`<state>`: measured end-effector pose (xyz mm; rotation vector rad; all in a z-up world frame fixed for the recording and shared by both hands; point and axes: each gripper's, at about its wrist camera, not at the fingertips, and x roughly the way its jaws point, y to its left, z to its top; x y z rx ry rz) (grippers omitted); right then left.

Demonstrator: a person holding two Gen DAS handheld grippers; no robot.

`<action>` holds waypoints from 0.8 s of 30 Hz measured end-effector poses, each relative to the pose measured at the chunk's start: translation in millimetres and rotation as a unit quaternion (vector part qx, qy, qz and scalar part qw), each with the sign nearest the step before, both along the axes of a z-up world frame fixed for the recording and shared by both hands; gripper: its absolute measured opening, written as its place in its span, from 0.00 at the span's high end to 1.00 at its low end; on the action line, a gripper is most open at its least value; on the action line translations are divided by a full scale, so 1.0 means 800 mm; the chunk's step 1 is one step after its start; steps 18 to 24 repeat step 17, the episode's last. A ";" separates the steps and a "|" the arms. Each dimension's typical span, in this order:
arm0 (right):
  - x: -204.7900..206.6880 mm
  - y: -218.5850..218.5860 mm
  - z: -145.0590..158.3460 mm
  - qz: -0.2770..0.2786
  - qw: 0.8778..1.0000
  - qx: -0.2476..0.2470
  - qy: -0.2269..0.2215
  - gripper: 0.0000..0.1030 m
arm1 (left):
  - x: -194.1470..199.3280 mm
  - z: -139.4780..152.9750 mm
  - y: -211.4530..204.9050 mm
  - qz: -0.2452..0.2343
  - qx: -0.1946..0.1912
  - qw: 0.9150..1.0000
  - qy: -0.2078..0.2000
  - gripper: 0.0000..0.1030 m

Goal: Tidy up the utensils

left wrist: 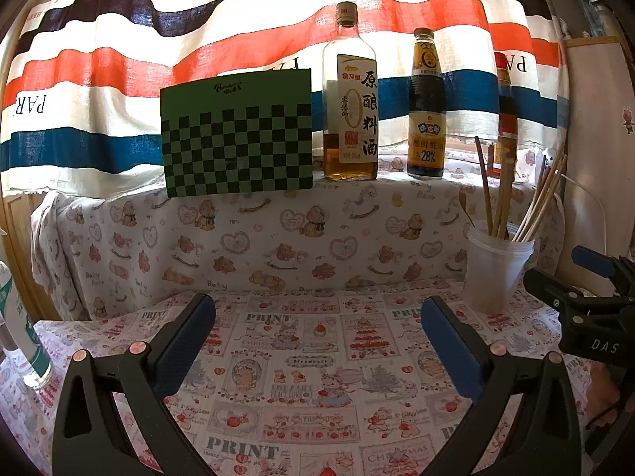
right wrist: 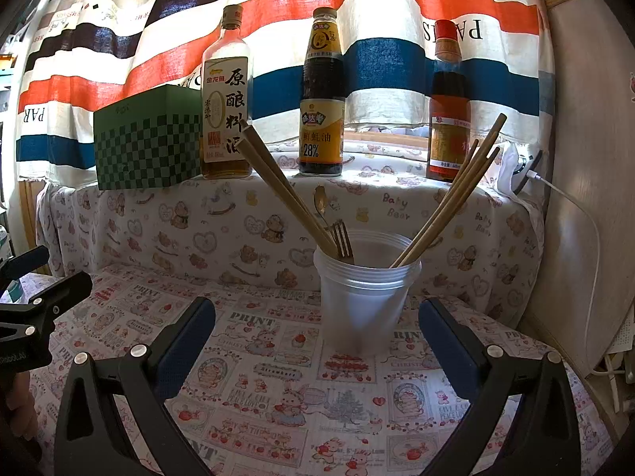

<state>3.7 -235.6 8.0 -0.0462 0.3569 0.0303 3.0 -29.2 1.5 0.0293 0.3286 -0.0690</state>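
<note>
Right wrist view: the right gripper (right wrist: 317, 317) has its jaws wide and empty, just short of the plastic cup (right wrist: 365, 297) holding chopsticks (right wrist: 448, 202) and a fork (right wrist: 342, 238). Left of the cup, the left gripper (left wrist: 317, 317) is likewise wide and empty.

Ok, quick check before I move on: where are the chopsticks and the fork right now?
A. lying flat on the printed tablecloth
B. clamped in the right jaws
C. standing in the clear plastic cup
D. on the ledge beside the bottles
C: the chopsticks and the fork stand leaning inside the clear plastic cup, while the right gripper has its jaws wide apart and empty in front of it.
</note>
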 end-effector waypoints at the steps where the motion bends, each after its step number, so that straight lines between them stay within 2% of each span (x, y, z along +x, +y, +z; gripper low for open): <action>1: 0.000 0.000 0.000 0.000 1.000 0.000 0.000 0.00 | 0.000 0.000 0.000 0.000 0.000 1.000 0.000 0.00; 24: 0.001 -0.001 0.000 0.001 1.000 0.000 0.000 0.00 | -0.003 0.001 0.000 0.003 0.002 1.000 -0.007 0.00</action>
